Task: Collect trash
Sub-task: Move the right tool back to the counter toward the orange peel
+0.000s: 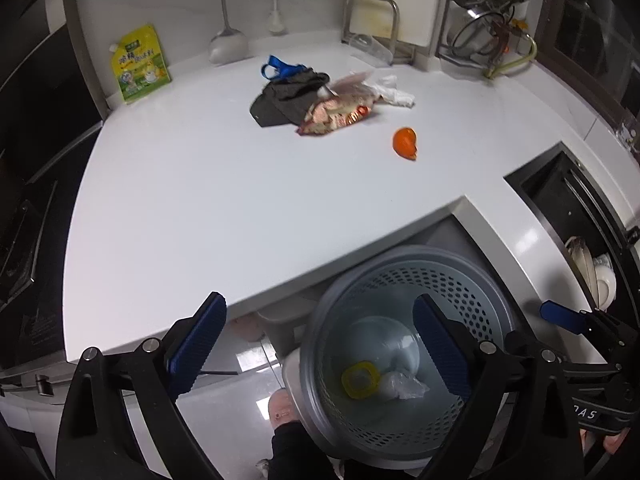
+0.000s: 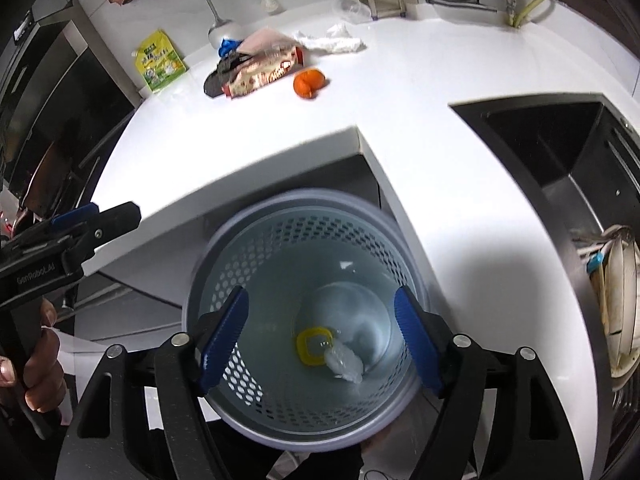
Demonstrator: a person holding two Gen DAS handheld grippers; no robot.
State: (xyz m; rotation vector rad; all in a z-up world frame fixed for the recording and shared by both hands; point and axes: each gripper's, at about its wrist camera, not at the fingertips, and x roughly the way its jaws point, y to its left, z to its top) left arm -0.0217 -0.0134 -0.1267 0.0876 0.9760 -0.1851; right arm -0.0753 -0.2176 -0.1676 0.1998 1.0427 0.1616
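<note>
A grey perforated trash basket stands on the floor below the white counter's front edge. Inside lie a yellow ring-shaped piece and a crumpled clear wrapper. On the counter lie an orange peel, a snack bag, a dark cloth and white crumpled tissue. My left gripper is open and empty above the basket's left rim. My right gripper is open and empty over the basket.
A green-yellow pouch leans on the back wall. A clear plastic cup lies near a rack at the back. A dark sink with dishes is at the right. An oven is at the left.
</note>
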